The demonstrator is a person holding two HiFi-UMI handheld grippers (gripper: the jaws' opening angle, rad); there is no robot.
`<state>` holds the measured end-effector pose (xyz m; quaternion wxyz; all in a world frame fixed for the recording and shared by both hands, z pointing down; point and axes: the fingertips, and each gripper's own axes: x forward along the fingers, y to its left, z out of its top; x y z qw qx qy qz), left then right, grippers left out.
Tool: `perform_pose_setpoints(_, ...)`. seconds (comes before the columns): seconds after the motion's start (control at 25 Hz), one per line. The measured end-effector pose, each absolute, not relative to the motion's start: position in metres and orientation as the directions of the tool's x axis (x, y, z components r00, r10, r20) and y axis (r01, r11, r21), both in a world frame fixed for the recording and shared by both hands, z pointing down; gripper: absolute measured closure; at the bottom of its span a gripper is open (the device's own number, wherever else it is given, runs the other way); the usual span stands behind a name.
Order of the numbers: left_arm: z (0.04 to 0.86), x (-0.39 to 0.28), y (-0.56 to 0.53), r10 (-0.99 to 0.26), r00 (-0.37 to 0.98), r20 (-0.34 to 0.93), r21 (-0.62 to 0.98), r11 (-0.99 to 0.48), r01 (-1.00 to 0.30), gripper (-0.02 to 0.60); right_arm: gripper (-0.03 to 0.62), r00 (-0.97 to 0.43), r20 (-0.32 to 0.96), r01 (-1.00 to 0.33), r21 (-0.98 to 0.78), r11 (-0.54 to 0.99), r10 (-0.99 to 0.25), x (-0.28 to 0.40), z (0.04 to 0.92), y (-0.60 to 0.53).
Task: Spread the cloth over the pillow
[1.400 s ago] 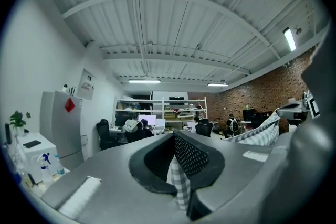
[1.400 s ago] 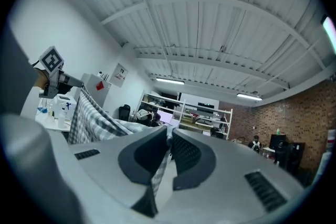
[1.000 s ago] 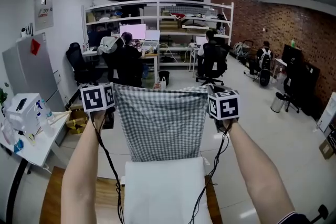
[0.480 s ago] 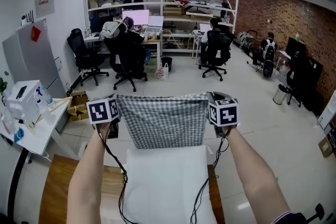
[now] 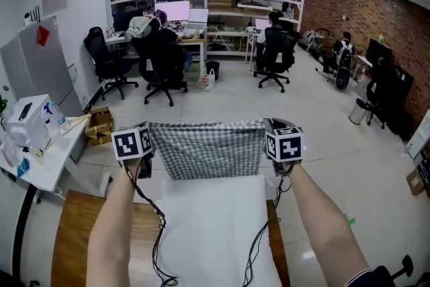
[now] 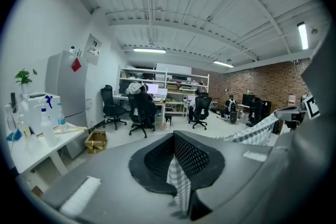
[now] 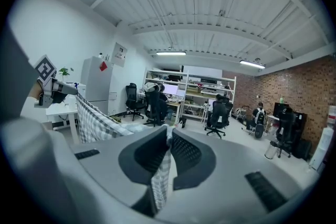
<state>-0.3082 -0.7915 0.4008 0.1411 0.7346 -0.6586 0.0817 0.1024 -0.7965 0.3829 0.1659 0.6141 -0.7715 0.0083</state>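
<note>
Cloth [image 5: 207, 151] stretched between left claw [image 6: 176, 165] and right claw [image 7: 166, 157], each pinching 1 corner, hangs at pillow's [image 5: 215, 228] far end.

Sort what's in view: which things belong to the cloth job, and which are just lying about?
Job:
cloth
pillow
left claw, shut on cloth
right claw, shut on cloth

Lying about:
box
empty chair
bin
</note>
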Motion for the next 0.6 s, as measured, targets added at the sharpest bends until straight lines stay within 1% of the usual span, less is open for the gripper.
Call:
perform_pose_setpoints(0.32, 0.390, -0.301, -0.765, -0.951, 0.146, 0.274, 0.133, -0.112, -0.985, 0.572, 0.566, -0.194, 0.240, -0.955, 0.178, 0.239, -0.951, 0.111, 0.371, -0.765)
perform_pose_setpoints(0.6, 0.390, -0.302, -0.713, -0.949, 0.155, 0.274, 0.148, -0.117, -0.982, 0.572, 0.566, -0.213, 0.226, -0.956, 0.154, 0.250, -0.951, 0.110, 0.365, -0.714)
